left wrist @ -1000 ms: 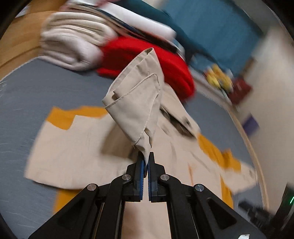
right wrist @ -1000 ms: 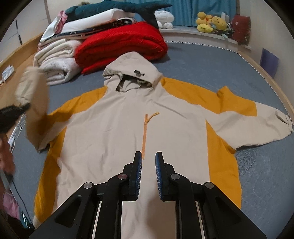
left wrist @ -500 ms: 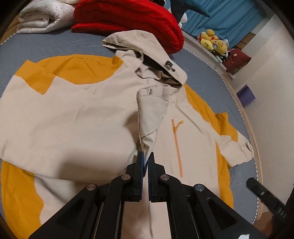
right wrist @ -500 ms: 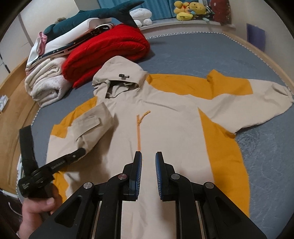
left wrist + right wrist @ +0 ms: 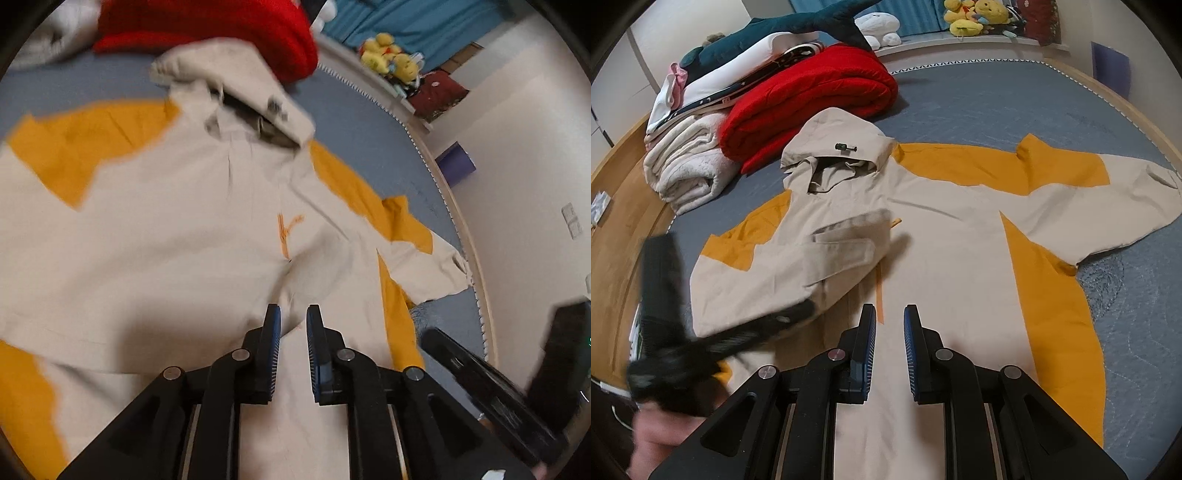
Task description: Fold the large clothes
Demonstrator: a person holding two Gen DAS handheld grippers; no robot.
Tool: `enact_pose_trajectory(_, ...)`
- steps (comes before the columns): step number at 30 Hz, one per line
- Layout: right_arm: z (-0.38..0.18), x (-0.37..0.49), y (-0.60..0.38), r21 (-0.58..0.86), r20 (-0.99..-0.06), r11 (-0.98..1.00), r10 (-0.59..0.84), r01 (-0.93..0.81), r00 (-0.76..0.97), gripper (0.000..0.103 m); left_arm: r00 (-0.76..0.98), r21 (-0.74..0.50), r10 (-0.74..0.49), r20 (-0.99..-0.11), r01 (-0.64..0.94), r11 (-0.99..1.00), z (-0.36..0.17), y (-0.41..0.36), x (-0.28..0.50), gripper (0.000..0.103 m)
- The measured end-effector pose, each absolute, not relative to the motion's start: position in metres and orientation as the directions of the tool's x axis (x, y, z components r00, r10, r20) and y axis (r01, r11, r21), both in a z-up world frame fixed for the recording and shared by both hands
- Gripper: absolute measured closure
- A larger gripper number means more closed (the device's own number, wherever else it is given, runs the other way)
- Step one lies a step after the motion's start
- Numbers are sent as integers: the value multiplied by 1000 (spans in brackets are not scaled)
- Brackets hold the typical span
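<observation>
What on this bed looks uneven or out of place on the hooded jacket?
The jacket lies lopsided: one sleeve is folded across the chest, the other sleeve is spread out flat. The hood is unfolded. Nothing looks torn or spilled.

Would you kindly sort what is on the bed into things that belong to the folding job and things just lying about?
Job in hand:
- beige and orange hooded jacket
- its folded-in sleeve
- left gripper, jaws opening, nothing between them
- right gripper

Lying about:
- red blanket
- white towels
- yellow plush toys
- shark plush
</observation>
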State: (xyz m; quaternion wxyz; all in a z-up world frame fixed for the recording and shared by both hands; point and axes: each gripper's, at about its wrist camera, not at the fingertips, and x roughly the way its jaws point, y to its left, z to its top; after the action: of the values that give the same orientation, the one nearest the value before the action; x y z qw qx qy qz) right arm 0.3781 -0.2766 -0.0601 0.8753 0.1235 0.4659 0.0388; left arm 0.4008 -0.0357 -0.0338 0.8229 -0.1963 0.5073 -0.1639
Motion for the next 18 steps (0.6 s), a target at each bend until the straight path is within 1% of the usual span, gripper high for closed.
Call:
enact_pose_trajectory(2,-60,381,-278,271,-805,961,199,48,558,85,468,-413,-379,-799,32,910,-10,-16,386,91)
enact_pose_trajectory(4,-61,383,-281,291,-803,955,216,50,555,84,482,-385,-334,-810,-7,923,7,2,373,91)
enact_pose_trajectory(6,-65,386,-280,304,-804,951,228,49,548,81,522,-366,-296,-800,-34,930,18,23,358,90)
enact_pose_trajectory(7,-68,387,-279,306,-808,951,231,51,543,76,544,-340,-267,-795,-35,940,20,30,352,87)
enact_pose_trajectory(10,-86,394,-277,347,-823,936,272,63,498,62,599,-181,-112,-793,-57,982,6,49,339,85)
enact_pose_trajectory(11,-97,397,-276,368,-833,927,294,74,468,59,570,-103,-46,-820,-69,992,-7,53,344,85)
enact_pose_trajectory(12,-104,399,-276,379,-841,922,305,84,447,58,554,-79,-27,-832,-69,995,-14,58,349,85)
enact_pose_trajectory(16,-142,406,-276,430,-861,889,352,156,367,58,568,-103,-12,-823,-129,986,-27,89,378,85)
enact_pose_trajectory(18,-160,412,-274,459,-863,868,385,188,326,58,571,-98,17,-821,-170,981,-30,105,384,85)
